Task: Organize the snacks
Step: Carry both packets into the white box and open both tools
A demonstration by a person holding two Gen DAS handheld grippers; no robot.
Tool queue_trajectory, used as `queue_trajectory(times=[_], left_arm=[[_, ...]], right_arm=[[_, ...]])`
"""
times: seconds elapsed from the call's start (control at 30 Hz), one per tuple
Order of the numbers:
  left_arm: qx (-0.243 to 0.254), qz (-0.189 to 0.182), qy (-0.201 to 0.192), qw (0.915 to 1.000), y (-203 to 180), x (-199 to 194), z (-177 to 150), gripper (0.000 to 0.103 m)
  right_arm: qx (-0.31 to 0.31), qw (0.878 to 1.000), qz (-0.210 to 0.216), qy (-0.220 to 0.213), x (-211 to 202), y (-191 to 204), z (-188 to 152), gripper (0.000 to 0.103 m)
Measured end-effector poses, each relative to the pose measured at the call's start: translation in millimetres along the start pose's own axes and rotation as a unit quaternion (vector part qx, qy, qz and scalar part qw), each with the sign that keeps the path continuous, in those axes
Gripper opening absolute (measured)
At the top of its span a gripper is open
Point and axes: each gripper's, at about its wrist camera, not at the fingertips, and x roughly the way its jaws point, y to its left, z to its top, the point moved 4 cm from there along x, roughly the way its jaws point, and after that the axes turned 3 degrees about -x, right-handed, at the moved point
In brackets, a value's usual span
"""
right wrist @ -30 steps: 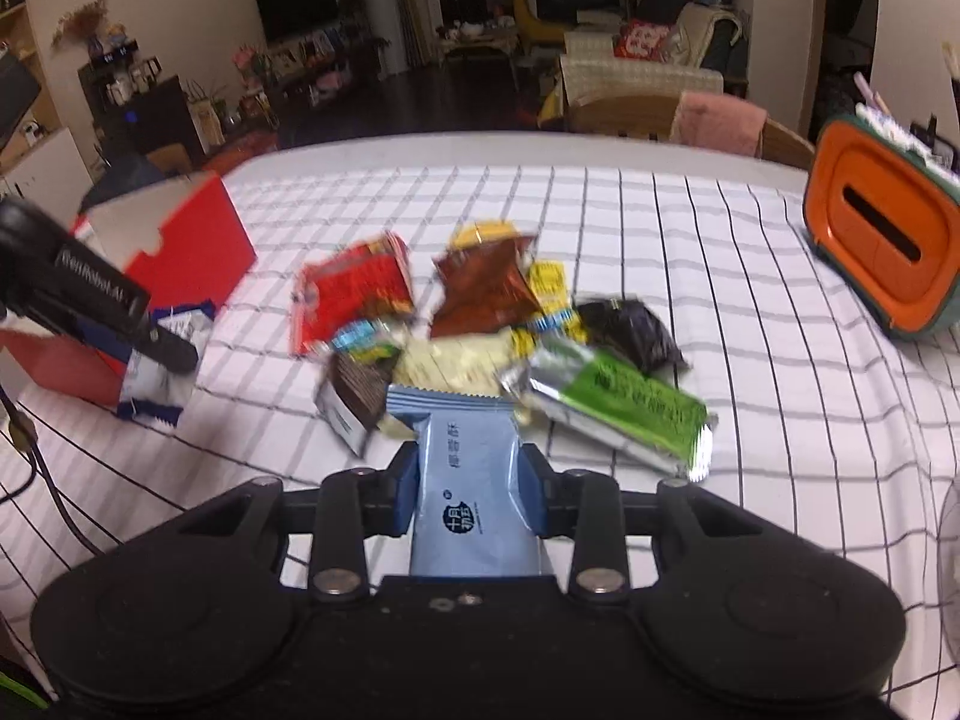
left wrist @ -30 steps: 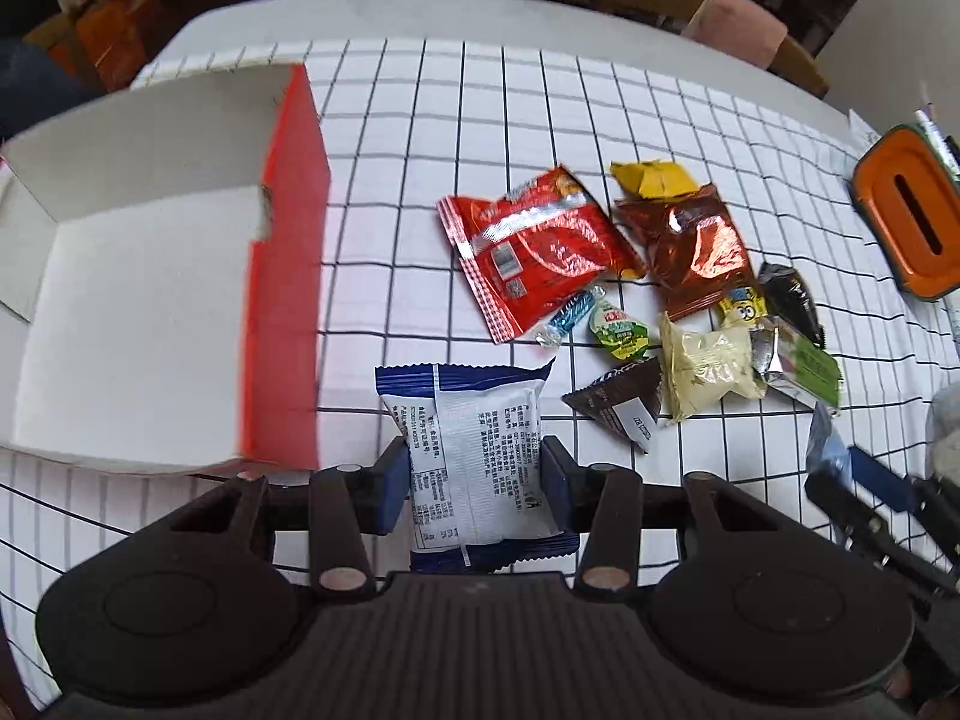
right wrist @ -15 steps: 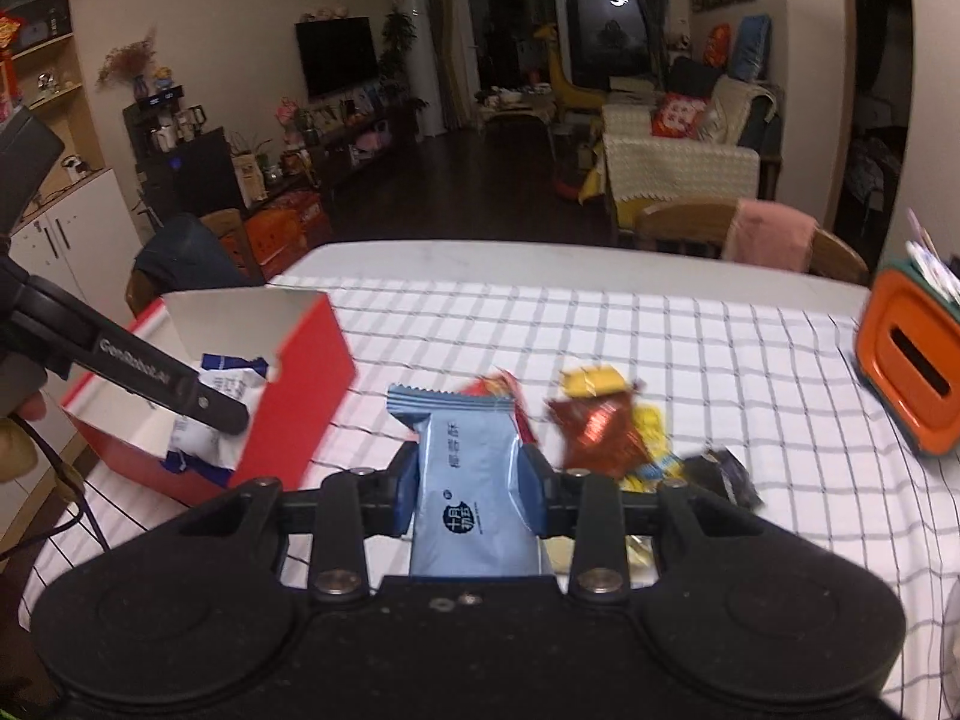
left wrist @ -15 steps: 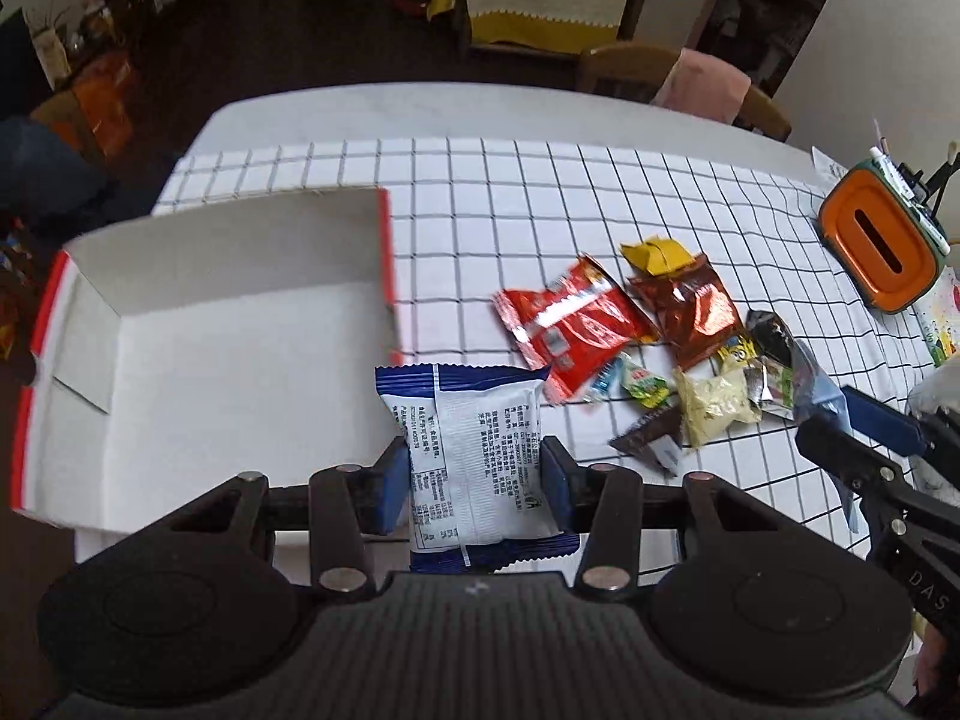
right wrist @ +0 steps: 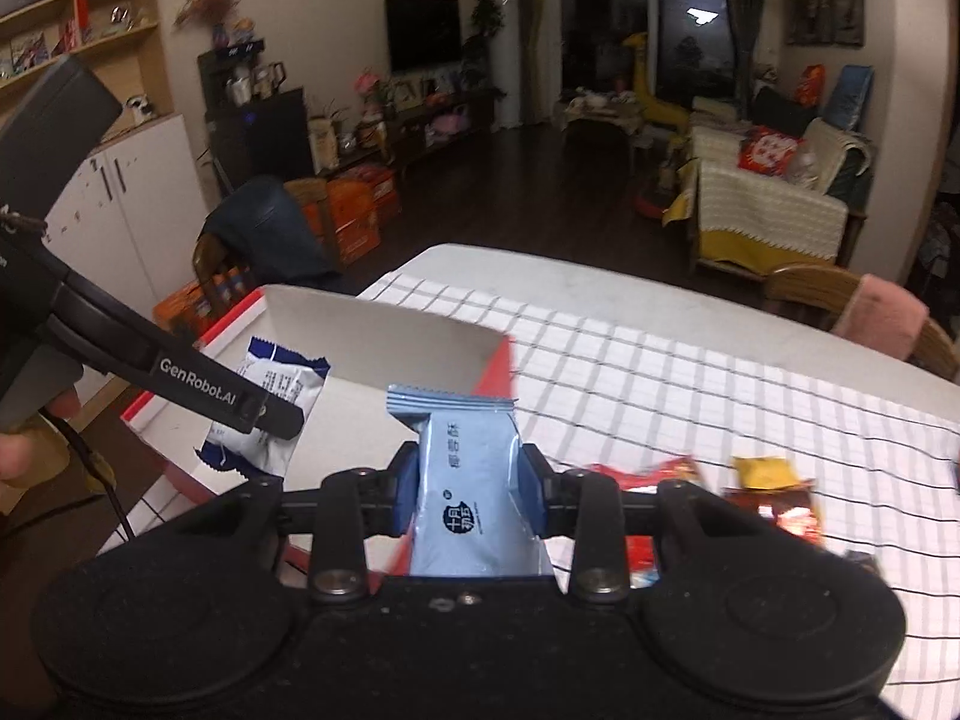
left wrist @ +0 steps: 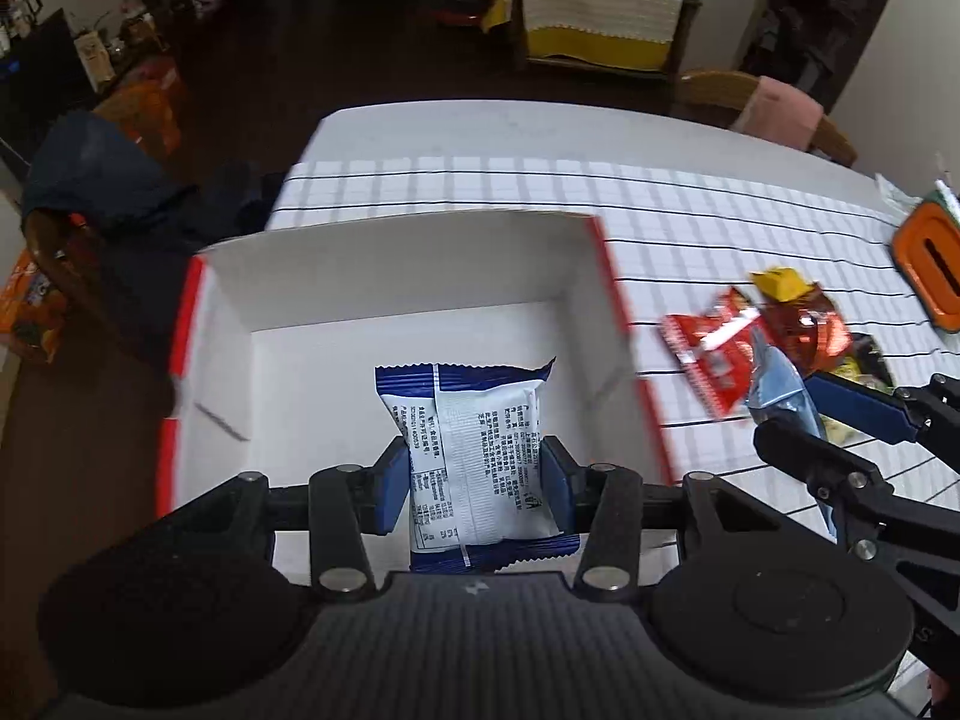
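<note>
Matt white cardboard box (left wrist: 414, 276), glossy plastic snack wrapper (left wrist: 474, 450), checked cloth tablecloth (left wrist: 690, 204).

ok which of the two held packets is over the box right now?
The white-and-blue packet in the left gripper: it hangs above the box interior. The light-blue packet in the right gripper sits by the box's red wall.

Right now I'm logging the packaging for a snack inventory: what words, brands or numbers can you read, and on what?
"GenRobot.AI": on the left gripper's finger arm, right wrist view.
Light blue snack packet in the right gripper: Chinese characters and a round dark logo, too blurred to read.
Blue-and-white snack packet over the red-and-white box: fine print, too small.
</note>
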Motion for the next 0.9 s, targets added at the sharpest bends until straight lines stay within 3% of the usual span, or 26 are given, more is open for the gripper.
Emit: queue_trajectory(times=[0.37,0.63,0.9], left_arm=[[0.010,0.026,0.016,0.9995,64,35,9,0.045],[0.024,0.036,0.038,0.9983,77,58,0,0.045],[0.020,0.036,0.047,0.9981,84,66,-1,0.045]], right_arm=[[-0.029,0.998,0.017,0.044,77,55,29,0.034],[-0.058,0.991,0.016,0.116,142,74,8,0.034],[-0.076,0.985,0.012,0.156,168,89,-6,0.034]])
